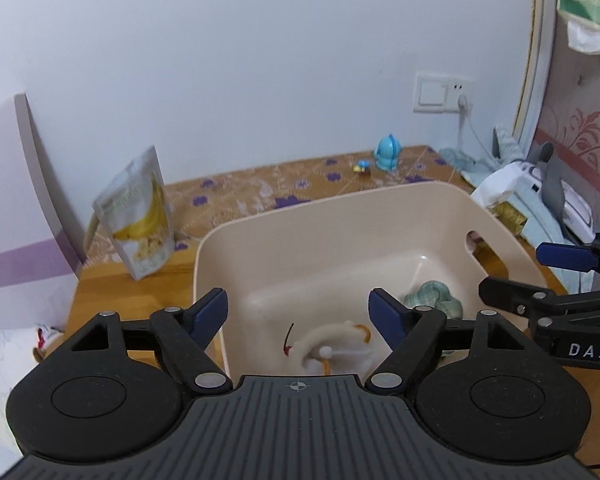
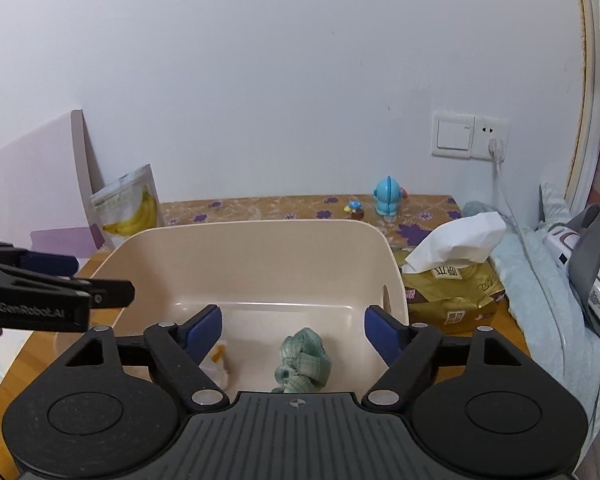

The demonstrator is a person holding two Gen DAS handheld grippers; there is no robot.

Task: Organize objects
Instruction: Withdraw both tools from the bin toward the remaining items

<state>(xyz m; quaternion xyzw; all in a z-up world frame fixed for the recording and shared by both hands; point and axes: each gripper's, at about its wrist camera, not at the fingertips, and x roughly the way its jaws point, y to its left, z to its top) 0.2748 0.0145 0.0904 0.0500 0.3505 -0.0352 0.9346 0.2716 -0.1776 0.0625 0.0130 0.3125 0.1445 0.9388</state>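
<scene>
Smooth beige plastic bin with rounded corners on wooden table; inside on its floor, crumpled green checked cloth beside fuzzy white plush toy. Above, left gripper and right gripper, jaws spread wide, empty.

I look at a plain pale wall in soft, even light. A white switch and socket plate sits low on it, a plug and white cable hanging down. The wooden worktop carries a brown cloth with purple flowers. A white and purple board leans at left.
</scene>
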